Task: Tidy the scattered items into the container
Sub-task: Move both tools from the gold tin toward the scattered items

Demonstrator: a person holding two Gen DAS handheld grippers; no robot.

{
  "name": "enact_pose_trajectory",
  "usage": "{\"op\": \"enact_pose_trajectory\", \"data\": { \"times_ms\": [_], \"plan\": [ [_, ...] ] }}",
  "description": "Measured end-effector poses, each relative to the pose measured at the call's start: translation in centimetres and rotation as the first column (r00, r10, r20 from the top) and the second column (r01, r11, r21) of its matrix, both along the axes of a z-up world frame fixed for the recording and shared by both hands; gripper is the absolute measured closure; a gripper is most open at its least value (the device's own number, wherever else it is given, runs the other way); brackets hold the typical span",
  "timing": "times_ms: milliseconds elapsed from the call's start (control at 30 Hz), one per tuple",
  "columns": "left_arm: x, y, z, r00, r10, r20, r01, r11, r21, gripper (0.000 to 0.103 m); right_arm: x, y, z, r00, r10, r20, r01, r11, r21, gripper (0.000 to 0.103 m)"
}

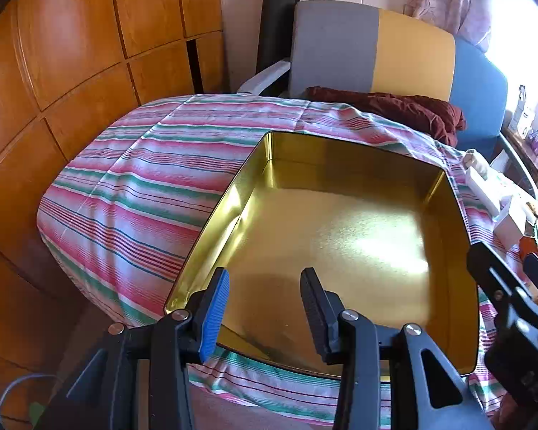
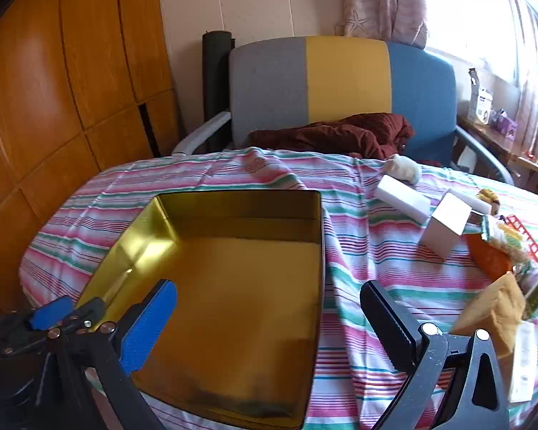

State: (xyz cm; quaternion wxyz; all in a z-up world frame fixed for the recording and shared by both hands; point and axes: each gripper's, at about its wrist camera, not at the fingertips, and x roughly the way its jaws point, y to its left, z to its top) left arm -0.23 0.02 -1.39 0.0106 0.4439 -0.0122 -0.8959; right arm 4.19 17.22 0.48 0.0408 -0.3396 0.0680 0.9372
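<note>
**Empty gold tin flanked by both claws, items piled to its right**

A gold metal tin (image 2: 233,286), open-topped and with nothing seen inside, was set on a worktop (image 1: 132,193) covered with a pink, green and white striped cloth. The left claw (image 1: 265,308) was held tilted down over the tin's near edge, its jaws partly apart with nothing between them, one fingertip (image 1: 215,315) faced in blue. The right claw (image 2: 269,322) was spread wide, also with nothing gripped; its blue-faced finger (image 2: 147,326) was seen over the tin's interior and its black finger (image 2: 387,322) over the cloth just beside the tin's right wall.

The scattered items were gathered to the right of the tin, apart from it: a long white block (image 2: 401,197), a white box (image 2: 446,229) standing tilted, a pale fluffy object (image 2: 403,168) near the far edge, an orange object (image 2: 491,259), a red ladder-shaped piece (image 2: 523,238) and a tan packet (image 2: 495,311) nearest the right claw. What several of the smaller pieces were could not be told.

Behind the worktop, a grey, yellow and blue chair (image 2: 344,79) was seen with a dark red cloth (image 2: 340,134) heaped on its seat.
</note>
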Motion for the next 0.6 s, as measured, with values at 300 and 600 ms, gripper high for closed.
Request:
{"op": "enact_pose_trajectory", "data": {
  "times_ms": [300,600],
  "plan": [
    [-0.3,0.4,-0.6,0.999,-0.018,0.037,0.017,1.000,0.011,0.061,0.6,-0.1,0.4,0.999,0.009,-0.044,-0.010,1.000,-0.019,0.000],
    [1.1,4.2,-0.6,0.961,-0.268,0.071,0.264,0.963,0.057,0.061,1.6,1.8,1.5,0.992,-0.061,-0.110,0.063,0.998,0.007,0.000]
  ]
}}
